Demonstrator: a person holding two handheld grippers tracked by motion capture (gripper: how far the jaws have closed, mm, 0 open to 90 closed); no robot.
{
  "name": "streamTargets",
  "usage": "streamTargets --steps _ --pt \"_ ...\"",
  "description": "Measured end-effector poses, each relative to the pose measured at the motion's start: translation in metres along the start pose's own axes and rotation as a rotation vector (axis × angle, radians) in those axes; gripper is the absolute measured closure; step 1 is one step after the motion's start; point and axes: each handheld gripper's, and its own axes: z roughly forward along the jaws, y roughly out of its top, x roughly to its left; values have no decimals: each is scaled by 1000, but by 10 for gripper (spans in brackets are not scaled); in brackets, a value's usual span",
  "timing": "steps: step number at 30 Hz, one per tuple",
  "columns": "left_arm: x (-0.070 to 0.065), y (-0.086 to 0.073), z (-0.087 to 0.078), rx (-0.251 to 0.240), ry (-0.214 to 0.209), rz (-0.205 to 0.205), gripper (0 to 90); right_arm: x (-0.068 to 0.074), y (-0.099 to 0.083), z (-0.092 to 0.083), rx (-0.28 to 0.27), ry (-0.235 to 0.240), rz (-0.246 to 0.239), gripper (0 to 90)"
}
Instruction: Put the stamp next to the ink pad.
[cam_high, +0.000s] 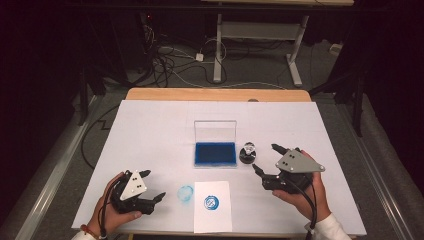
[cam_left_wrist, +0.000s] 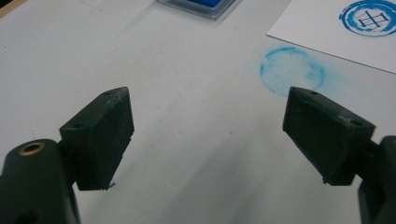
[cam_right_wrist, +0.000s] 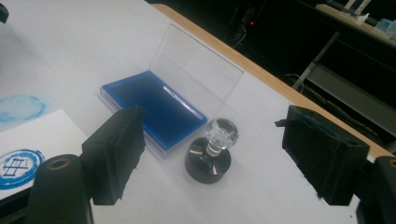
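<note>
Dim overall, with a dark surround beyond the table (cam_high: 150, 130), brightest on its white top. Soft, even light from above; faint shadows only, under the stamp (cam_right_wrist: 208, 158) and beside the jaws. Slight glare on the ink pad's clear lid (cam_right_wrist: 196, 65) and glossy blue surface. Mild grain and softness in the high view, corners darkened. Near jaws in both gripper views slightly blurred; far background murky and out of focus.
</note>
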Motion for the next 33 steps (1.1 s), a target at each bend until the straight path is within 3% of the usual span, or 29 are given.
streamTargets --steps 11,23,25,33 --pt "-1 0 1 2 10 13 158 -7 -17 -12 24 -30 -9 205" --pt "0 1 3 9 4 -2 158 -9 -44 -22 28 -56 -23 202" --pt "0 1 3 9 7 -2 158 -10 -49 -25 13 -50 -14 203" --pt "1 2 3 -2 8 -3 157 -15 -69 -28 42 -55 25 201"
